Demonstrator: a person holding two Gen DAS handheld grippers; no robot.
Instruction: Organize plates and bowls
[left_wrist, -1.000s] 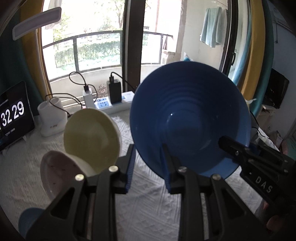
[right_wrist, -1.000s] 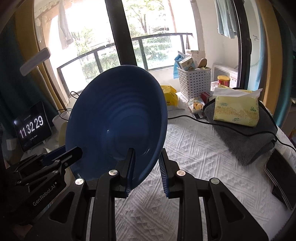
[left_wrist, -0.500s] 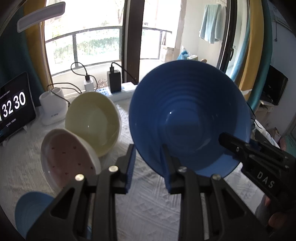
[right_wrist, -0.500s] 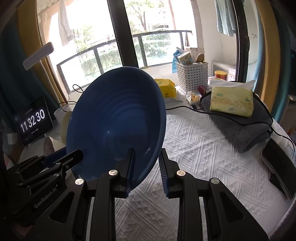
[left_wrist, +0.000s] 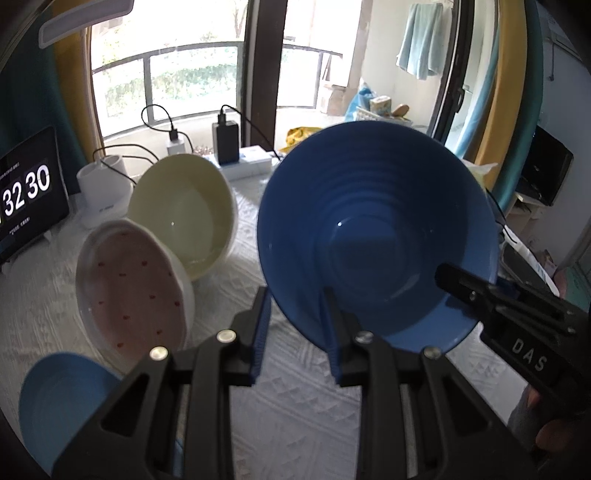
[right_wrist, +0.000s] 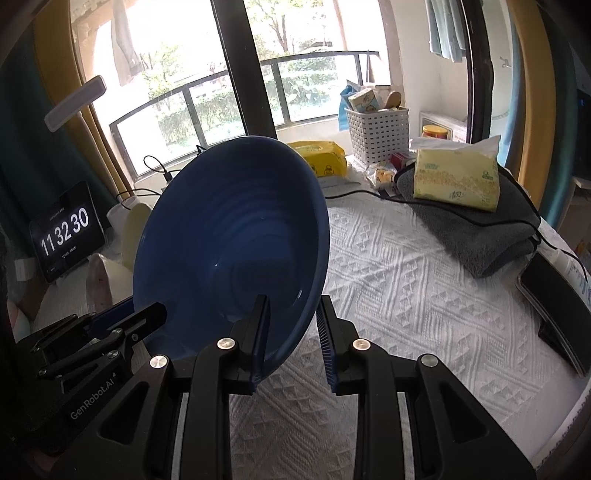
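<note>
Both grippers hold one large blue ribbed bowl (left_wrist: 373, 236) tilted up above the white tablecloth. My left gripper (left_wrist: 295, 332) is shut on its lower left rim, one finger inside and one outside. My right gripper (right_wrist: 291, 332) is shut on the rim at the other side of the blue bowl (right_wrist: 229, 251). On the cloth to the left lean a cream bowl (left_wrist: 184, 218) and a white bowl with a pink dotted inside (left_wrist: 133, 288). A smaller light blue dish (left_wrist: 66, 398) lies at the near left.
A clock screen (left_wrist: 26, 199), a white charger cup (left_wrist: 99, 188) and a power strip (left_wrist: 243, 162) with cables stand behind the bowls. To the right are a tissue pack (right_wrist: 458, 177) on a grey towel (right_wrist: 480, 229), a white basket (right_wrist: 376, 133) and a dark tablet (right_wrist: 554, 310).
Both grippers have carried the blue bowl a little down and forward. The cream and pink bowls now show more fully in the left wrist view. Both grips are unchanged.
</note>
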